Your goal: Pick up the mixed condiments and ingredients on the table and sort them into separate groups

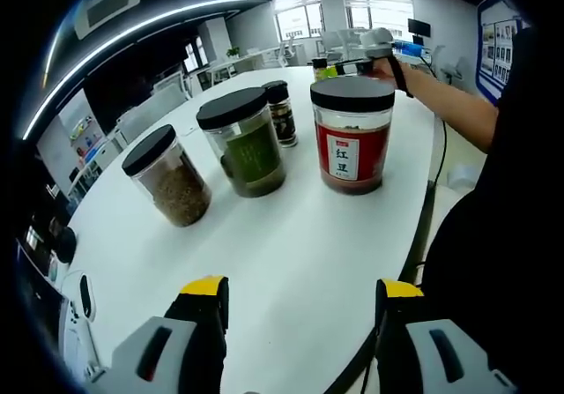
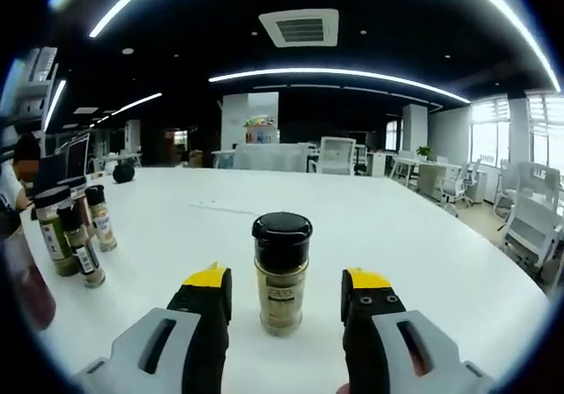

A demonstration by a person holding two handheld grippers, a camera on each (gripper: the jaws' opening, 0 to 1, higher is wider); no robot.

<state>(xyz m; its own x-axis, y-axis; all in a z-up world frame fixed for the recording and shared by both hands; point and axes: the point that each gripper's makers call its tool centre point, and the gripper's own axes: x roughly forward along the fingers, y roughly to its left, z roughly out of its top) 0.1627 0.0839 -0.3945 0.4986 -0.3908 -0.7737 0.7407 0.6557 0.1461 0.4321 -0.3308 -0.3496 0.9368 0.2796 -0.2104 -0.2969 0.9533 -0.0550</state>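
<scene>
Your right gripper [image 2: 285,299] stands wide open around a black-capped spice bottle [image 2: 282,273] upright on the white table [image 2: 423,235], jaws not touching it. Your left gripper [image 1: 302,299] is open too, empty; beyond stand three black-lidded jars [image 1: 242,143] in a row.

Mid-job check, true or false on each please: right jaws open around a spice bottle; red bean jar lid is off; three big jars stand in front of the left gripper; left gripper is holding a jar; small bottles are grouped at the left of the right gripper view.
1. The right gripper stands open with the spice bottle between its jaws. True.
2. The red bean jar has no lid. False: a black lid is on.
3. Three big jars stand ahead of the left gripper. True.
4. The left gripper holds a jar. False: it is open, nothing between its jaws.
5. Small bottles are grouped at the left of the right gripper view. True.
</scene>
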